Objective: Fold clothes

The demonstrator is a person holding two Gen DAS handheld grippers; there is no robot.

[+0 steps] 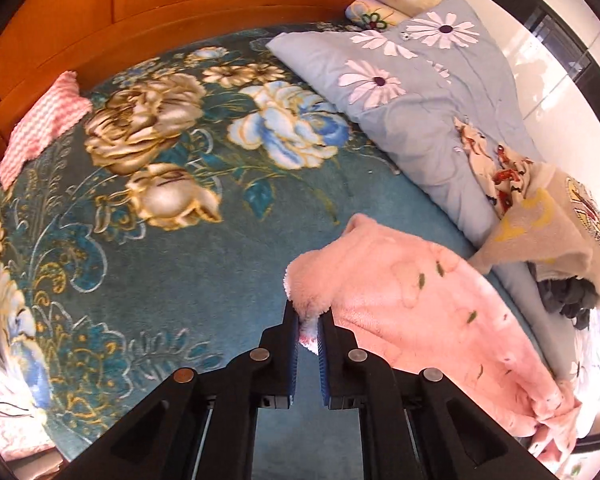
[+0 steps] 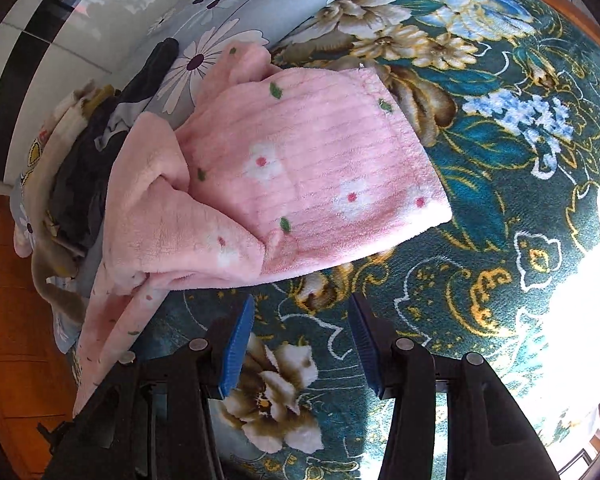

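Note:
A fluffy pink garment (image 1: 412, 300) with small green leaves and white flowers lies on a teal floral bedspread (image 1: 188, 264). My left gripper (image 1: 309, 312) is shut on a corner of the pink garment, with fabric pinched between the blue pads. In the right wrist view the pink garment (image 2: 308, 172) lies partly folded, one panel flat and another bunched at the left. My right gripper (image 2: 302, 304) is open and empty, just in front of the garment's near edge, above the bedspread (image 2: 500, 240).
A grey-blue daisy quilt (image 1: 420, 92) lies along the bed's right side, with a beige garment (image 1: 548, 232) and dark clothes (image 1: 568, 300) piled on it. A pink checked cloth (image 1: 40, 128) lies by the wooden headboard (image 1: 140, 8). Pillows (image 1: 384, 0) sit at the far corner.

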